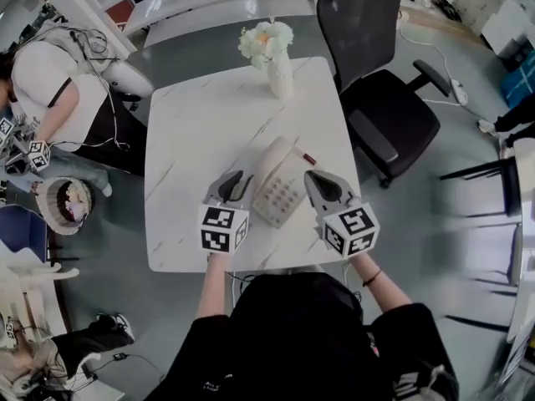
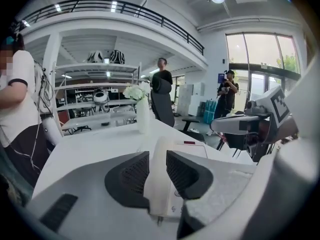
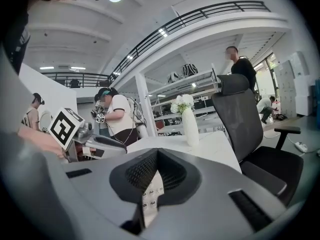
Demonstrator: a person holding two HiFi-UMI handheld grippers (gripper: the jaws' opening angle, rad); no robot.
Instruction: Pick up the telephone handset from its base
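Left tongs and right tongs point slightly downward, flanking the telephone base at 9 and 3 o'clock on a white table. The handset lies cradled on it.

Left gripper view: jaws apart, handset framed between them.

Right gripper view: jaws together above numbered keys.

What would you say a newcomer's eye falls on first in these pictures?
First, the white telephone near the front edge of the white marble table, flanked by two grippers with marker cubes. The left gripper is open, its jaws lined up on the handset, and the right gripper is shut at the phone's right. Next, a vase of pale flowers at the table's far edge, with a black office chair beside it.
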